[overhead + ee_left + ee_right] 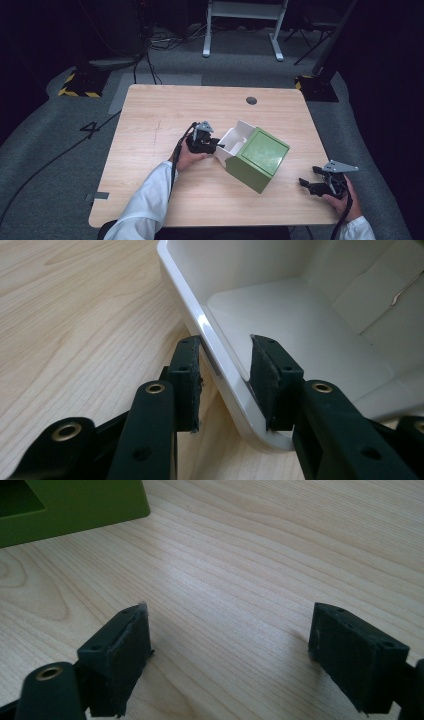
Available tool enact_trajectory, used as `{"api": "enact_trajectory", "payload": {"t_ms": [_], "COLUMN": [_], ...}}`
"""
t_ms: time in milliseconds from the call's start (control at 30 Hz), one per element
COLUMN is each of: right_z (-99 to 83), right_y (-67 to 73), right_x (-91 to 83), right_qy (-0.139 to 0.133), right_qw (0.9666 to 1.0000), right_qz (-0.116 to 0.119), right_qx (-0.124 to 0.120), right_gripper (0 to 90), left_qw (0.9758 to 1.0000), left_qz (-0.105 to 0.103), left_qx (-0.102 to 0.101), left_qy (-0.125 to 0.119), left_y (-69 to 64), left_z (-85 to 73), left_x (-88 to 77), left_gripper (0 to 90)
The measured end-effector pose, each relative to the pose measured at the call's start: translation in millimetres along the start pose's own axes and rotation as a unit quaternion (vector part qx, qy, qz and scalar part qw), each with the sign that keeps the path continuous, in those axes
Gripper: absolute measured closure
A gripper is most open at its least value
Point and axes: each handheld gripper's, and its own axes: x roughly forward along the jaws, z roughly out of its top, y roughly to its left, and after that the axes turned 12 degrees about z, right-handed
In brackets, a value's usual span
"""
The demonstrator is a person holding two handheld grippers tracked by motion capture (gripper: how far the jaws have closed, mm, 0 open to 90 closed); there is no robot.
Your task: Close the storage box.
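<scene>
High view: on the light wooden table (150, 130), the left claw (216, 144) sits near the middle, held in a hand (186, 157) with a white sleeve (142, 207). Its tips meet the open end of a white inner tray (231, 142) that sticks out of a green box (260, 157) lying tilted at the table's centre. In the left gripper view, the left claw (225, 377) straddles the tray's (280, 315) white rim: one pad (185, 385) outside the wall, the other inside; whether they press the wall I cannot tell for sure. Farther right, near the table's front right corner and well apart from the box, the right claw (306, 183) stands spread apart, holding nothing. The right gripper view shows its claw (227, 655) wide over bare wood, a corner of the green box (75, 505) at upper left.
</scene>
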Motion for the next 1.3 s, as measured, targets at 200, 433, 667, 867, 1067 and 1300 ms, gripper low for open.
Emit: {"api": "enact_trajectory", "payload": {"t_ms": [200,433,667,867,1067,1300], "right_z": [0.0,0.1,0.2,0.1,0.2,0.6], "right_y": [0.0,-0.1,-0.1,-0.2,-0.2,-0.3], "right_x": [0.0,0.2,0.2,0.2,0.2,0.5], "right_qy": [0.000,0.000,0.000,0.000,0.000,0.000], "right_qw": [1.0000,1.0000,1.0000,1.0000,1.0000,1.0000], "right_qz": [0.000,0.001,0.001,0.001,0.001,0.001], "right_qx": [0.000,0.001,0.001,0.001,0.001,0.001], "right_gripper": [16.9,16.8,16.8,16.8,16.8,16.7], "left_qw": [0.9999,0.9999,0.9999,0.9997,0.9998,0.9996], "left_qz": [-0.003,0.005,-0.001,-0.011,-0.016,-0.020], "left_qx": [0.010,0.013,0.016,0.017,0.010,0.013], "left_qy": [-0.002,0.000,0.006,0.010,0.009,0.012], "left_y": [-9.6,-18.6,-34.3,-43.7,-44.9,-47.2], "left_z": [4.2,9.4,13.4,15.7,15.8,17.3], "left_x": [3.2,3.3,9.0,13.3,15.5,18.2], "left_gripper": [65.0,64.7,63.9,62.6,62.4,60.9]}}
